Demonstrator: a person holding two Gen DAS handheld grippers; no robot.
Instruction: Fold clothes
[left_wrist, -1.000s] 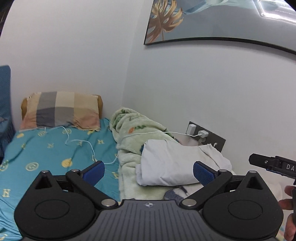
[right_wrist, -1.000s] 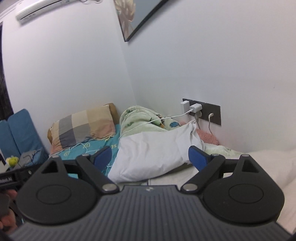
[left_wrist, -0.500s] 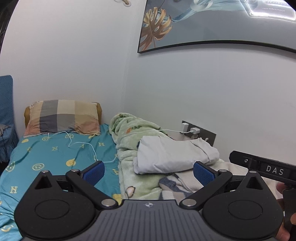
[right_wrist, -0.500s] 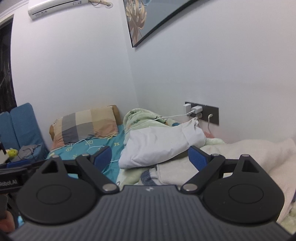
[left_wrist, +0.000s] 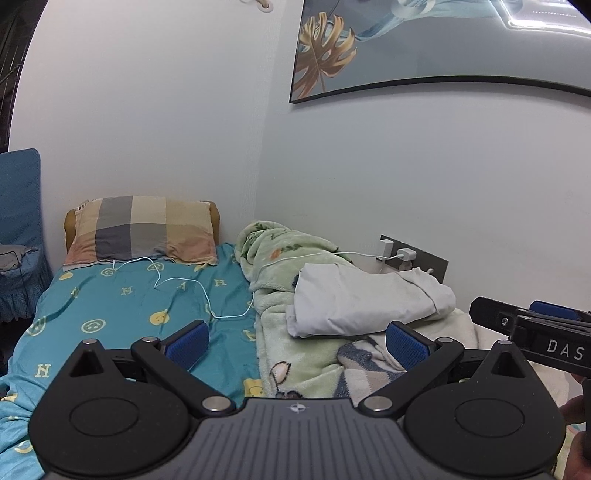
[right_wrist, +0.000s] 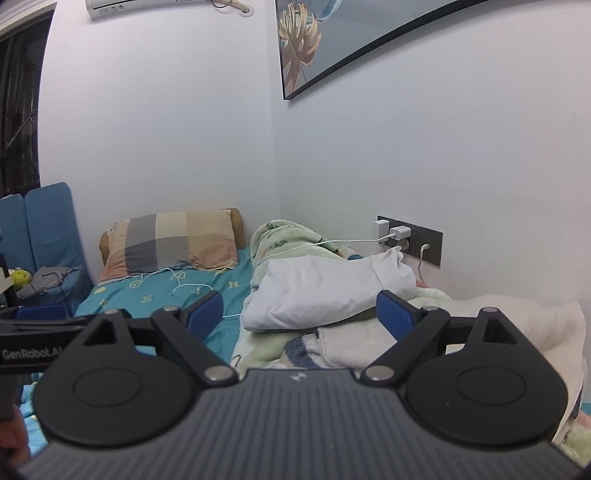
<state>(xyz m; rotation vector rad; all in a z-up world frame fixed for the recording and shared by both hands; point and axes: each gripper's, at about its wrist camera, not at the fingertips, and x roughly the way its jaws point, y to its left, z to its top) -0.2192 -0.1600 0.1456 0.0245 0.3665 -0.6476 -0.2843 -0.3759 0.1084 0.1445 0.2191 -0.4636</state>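
A folded white garment (left_wrist: 365, 299) lies on a green fleece blanket (left_wrist: 284, 332) against the wall; it also shows in the right wrist view (right_wrist: 325, 291). A cream and blue striped cloth (left_wrist: 365, 358) lies in front of it, also seen in the right wrist view (right_wrist: 354, 343). My left gripper (left_wrist: 295, 341) is open and empty, held back from the garment. My right gripper (right_wrist: 300, 312) is open and empty, also short of the garment. The right gripper shows at the right edge of the left wrist view (left_wrist: 532, 332).
A teal bedsheet (left_wrist: 122, 306) covers the bed, with a checked pillow (left_wrist: 144, 229) at its head. A white charging cable (left_wrist: 177, 284) runs across the sheet to a wall socket (left_wrist: 410, 258). A blue chair (right_wrist: 40, 236) stands at the left.
Both grippers have pulled back and up from the folded white garment, which now looks smaller and farther away. Both stay open and empty.
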